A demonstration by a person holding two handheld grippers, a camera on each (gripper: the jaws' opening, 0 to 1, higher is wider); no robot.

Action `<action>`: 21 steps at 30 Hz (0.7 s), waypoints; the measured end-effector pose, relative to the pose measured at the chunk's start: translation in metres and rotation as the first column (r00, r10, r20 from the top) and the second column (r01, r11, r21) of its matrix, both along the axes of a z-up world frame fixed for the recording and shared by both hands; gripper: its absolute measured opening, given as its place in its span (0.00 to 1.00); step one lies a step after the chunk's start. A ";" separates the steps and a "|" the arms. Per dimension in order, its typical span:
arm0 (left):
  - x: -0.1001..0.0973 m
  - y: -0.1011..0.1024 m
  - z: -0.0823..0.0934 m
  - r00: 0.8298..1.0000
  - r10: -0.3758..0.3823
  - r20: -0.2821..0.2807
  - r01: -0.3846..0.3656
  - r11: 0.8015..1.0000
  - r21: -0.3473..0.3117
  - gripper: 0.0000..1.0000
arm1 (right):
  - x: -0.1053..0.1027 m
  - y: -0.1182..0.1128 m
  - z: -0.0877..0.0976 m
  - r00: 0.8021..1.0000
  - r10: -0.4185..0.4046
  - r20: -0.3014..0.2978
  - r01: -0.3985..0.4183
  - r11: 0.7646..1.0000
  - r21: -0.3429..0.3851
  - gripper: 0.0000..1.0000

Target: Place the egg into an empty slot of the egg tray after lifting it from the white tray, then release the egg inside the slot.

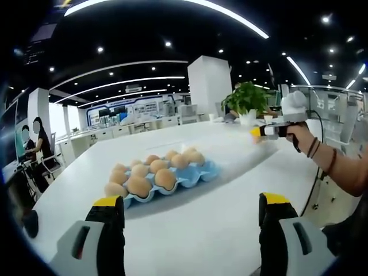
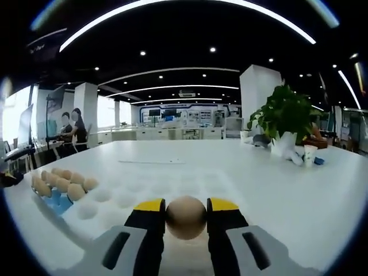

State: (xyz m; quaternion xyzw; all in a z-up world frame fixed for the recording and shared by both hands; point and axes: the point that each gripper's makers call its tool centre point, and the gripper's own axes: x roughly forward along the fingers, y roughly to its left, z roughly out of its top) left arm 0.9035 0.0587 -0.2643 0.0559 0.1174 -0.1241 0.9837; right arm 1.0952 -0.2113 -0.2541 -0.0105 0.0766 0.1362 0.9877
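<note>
1. The egg (image 2: 186, 217) is light brown, smooth and matte, with its rounded side facing the right gripper view.
2. It sits clamped between the two yellow-tipped jaws of the right gripper (image 2: 186, 214), touching both, and it hangs over the white tray (image 2: 172, 184), whose shallow round hollows spread across the table just ahead.
3. The right gripper points level across the table, its grey body and black jaws rising from the bottom of its own view.
4. In the left gripper view, a hand (image 1: 300, 135) with dark bands at the wrist holds that same gripper out over the far right part of the table; its tip is blurred there.
5. The left gripper (image 1: 192, 210) has its jaws wide apart with nothing between them, held low over the bare white table (image 1: 201, 230) and aimed toward the egg tray (image 1: 201, 172).
6. The egg tray is blue and lies on the table ahead of the left gripper, with brown eggs (image 1: 150, 169) filling most of its slots; the edge nearest the right shows blue with no egg on it.
7. In the right gripper view the egg tray sits at the far left, well apart from the held egg.
8. A potted plant (image 2: 286, 118) in a white pot stands at the far right end of the table, with a small cup (image 2: 310, 155) just beside it.
9. Two people (image 2: 72, 131) sit at a desk far off to the left, and white pillars and ceiling light strips fill the background.
</note>
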 end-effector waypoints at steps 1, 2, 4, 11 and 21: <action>0.000 0.000 0.000 1.000 0.000 0.000 0.000 1.000 0.000 0.99 | -0.001 0.002 0.001 1.000 0.004 0.002 -0.004 1.000 0.002 0.29; -0.001 0.000 0.000 1.000 0.000 0.001 0.000 1.000 -0.001 0.99 | -0.001 0.004 0.001 1.000 0.010 0.001 -0.010 1.000 0.002 0.29; -0.001 0.000 0.000 1.000 -0.001 0.001 0.001 1.000 0.000 0.99 | -0.002 0.006 0.001 1.000 0.015 0.000 -0.015 1.000 0.006 0.29; -0.004 -0.002 -0.002 1.000 -0.005 -0.002 0.005 1.000 0.009 0.99 | -0.010 0.027 -0.001 0.998 0.060 -0.010 -0.060 0.998 0.018 0.29; -0.008 -0.001 -0.004 1.000 -0.003 0.000 0.003 1.000 0.004 0.99 | -0.020 0.066 -0.003 0.990 0.139 -0.010 -0.139 0.990 0.001 0.29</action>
